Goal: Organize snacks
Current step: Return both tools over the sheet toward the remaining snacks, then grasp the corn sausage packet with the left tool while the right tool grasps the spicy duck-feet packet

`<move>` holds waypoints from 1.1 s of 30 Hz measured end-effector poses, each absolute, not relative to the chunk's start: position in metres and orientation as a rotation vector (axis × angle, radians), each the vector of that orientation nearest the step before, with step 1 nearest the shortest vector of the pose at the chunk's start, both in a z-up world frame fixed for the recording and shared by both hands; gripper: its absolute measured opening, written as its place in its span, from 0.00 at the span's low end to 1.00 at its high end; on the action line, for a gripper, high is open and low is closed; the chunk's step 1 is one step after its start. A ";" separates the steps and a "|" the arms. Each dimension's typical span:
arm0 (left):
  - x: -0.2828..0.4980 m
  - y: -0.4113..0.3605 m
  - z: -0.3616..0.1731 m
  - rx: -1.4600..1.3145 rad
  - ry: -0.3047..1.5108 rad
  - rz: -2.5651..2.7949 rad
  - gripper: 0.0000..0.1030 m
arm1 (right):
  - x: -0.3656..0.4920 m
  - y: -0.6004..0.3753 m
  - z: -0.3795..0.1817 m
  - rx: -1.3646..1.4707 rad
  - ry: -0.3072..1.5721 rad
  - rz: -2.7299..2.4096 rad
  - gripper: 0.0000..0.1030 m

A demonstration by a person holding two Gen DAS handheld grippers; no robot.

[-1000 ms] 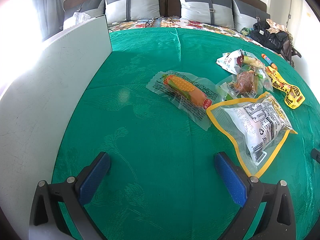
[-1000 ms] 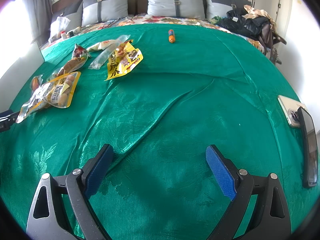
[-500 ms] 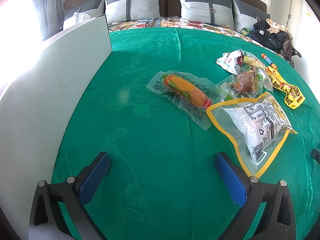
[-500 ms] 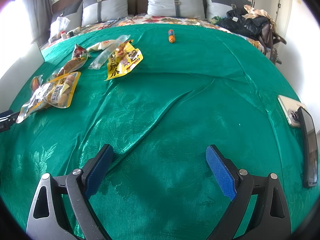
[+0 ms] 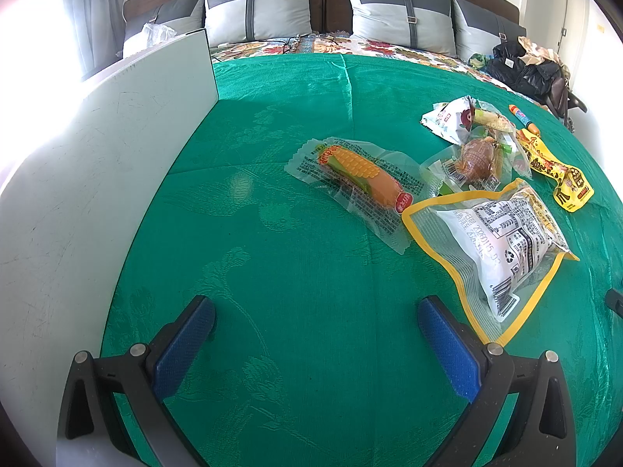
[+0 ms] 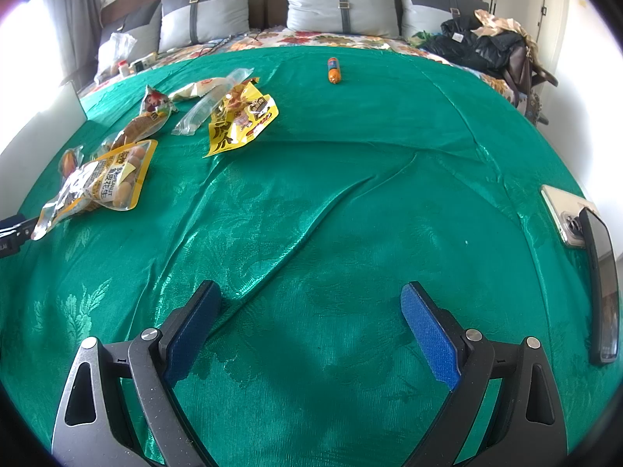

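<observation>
1. Snacks lie loose on the green cloth [image 5: 311, 272] over the bed, at right of the left wrist frame: corn pack [image 5: 360, 177], peanut bag [image 5: 502, 241] just beside it, clear brown-snack pack [image 5: 477, 157], yellow pouch [image 5: 557, 171]
2. Left gripper [image 5: 315, 319] hangs above bare cloth, fingers spread wide, empty
3. Right gripper [image 6: 311, 303] likewise spread, empty
4. White board [image 5: 97, 155] stands upright at left
5. Orange sausage stick [image 6: 334, 70] lies alone, upper centre of the right wrist frame
6. Phone [image 6: 564, 214] lies at right edge

left gripper [image 5: 316, 311] gapes over green cloth [image 5: 296, 264].
</observation>
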State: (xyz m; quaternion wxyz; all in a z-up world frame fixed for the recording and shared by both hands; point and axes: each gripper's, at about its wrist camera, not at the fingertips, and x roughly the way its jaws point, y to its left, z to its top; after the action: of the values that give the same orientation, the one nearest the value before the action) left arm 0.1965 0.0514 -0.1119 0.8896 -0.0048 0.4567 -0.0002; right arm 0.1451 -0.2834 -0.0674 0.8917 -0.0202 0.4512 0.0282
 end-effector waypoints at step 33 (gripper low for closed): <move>0.291 0.040 -0.069 -0.290 1.056 -0.001 0.99 | 0.145 -0.284 -0.068 -0.039 0.936 0.059 0.93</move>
State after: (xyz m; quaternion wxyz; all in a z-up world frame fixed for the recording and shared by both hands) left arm 0.2914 0.0403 -0.0689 0.8537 -0.1380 0.5021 -0.0007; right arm 0.1451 -0.2835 -0.0678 0.8918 -0.0187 0.4512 0.0283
